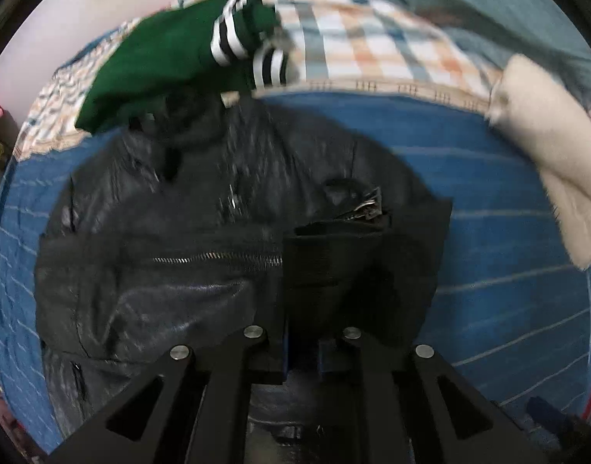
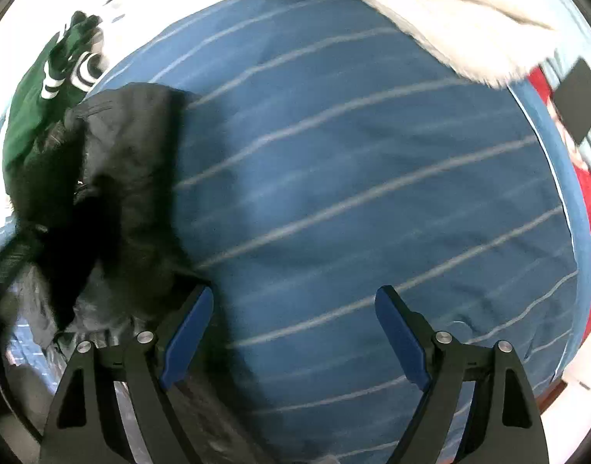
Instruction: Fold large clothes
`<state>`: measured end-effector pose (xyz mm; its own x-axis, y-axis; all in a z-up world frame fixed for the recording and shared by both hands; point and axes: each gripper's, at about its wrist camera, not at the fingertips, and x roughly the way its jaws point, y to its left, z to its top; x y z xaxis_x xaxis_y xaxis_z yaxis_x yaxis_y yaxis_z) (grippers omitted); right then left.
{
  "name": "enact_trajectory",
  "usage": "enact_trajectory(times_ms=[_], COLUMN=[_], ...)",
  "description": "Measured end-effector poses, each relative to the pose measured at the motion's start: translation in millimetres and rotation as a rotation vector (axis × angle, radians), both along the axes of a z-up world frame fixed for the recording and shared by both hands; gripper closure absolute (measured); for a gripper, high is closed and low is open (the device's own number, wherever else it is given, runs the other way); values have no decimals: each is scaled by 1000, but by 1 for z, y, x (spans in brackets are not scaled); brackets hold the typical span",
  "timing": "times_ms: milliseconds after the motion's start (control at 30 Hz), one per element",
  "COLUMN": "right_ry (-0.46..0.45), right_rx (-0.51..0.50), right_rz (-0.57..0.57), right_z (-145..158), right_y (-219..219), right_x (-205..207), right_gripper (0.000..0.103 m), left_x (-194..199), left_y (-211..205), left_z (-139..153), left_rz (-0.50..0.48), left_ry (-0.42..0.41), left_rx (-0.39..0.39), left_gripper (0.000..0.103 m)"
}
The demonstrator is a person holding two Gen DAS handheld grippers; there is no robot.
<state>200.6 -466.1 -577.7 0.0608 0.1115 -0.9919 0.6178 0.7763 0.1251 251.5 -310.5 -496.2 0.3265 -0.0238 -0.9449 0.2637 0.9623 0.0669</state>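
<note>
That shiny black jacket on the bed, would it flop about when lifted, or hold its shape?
The black jacket looks like glossy leather with deep creases, so it probably droops in heavy folds rather than fluttering. Its sheen suggests it could slide a little on the blue striped bedcover. The left gripper appears closed on a fold.

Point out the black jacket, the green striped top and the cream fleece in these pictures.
black jacket [image 1: 187,270]: left wrist view, on the shiny front panel near the zip.
green striped top [image 1: 160,62]: left wrist view, on the plain green body.
cream fleece [image 2: 450,27]: right wrist view, on its fluffy middle.
</note>
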Motion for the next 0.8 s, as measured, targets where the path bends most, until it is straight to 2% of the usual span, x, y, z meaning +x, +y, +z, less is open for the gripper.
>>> enact_trajectory(times_ms=[67,100,133,233,333,400,500,567,633,700,800], right_ry=[-6,-13,-17,-40,-72,-105,-161,-196,-197,-190,-182], right_rx=[27,43,57,99,133,156,234,302,325,328,269], right_rz=[-5,-4,1,13,14,17,35,70,117,164,272], right_z=[-2,-2,-1,9,24,37,50,50,44,40,23], right_y=[-11,-16,-22,-35,-42,-45,-40,-29,-13,7,40], right_x=[-8,-12,-15,-20,-17,-11,13,34,58,78,110], right_gripper=[16,16,16,16,16,16,16,28,53,64,64], left_x=[-3,-3,-3,-8,-11,-14,-20,-17,-9,1,19], left_y=[0,-1,-4,-5,22,50,118,162,198,236,272], left_z=[0,5,11,28,57,70,81,71,52,26,-15], left_rz=[-2,-6,-6,0,42,89,208,283,334,402,442], left_ry=[4,10,6,-27,-71,-104,-152,-157,-137,-95,-49], left_rx=[-28,-60,-75,-75,-60,-14,122,226,311,368,425], left_gripper=[68,20,0,0,0,0,0,0,0,0,0])
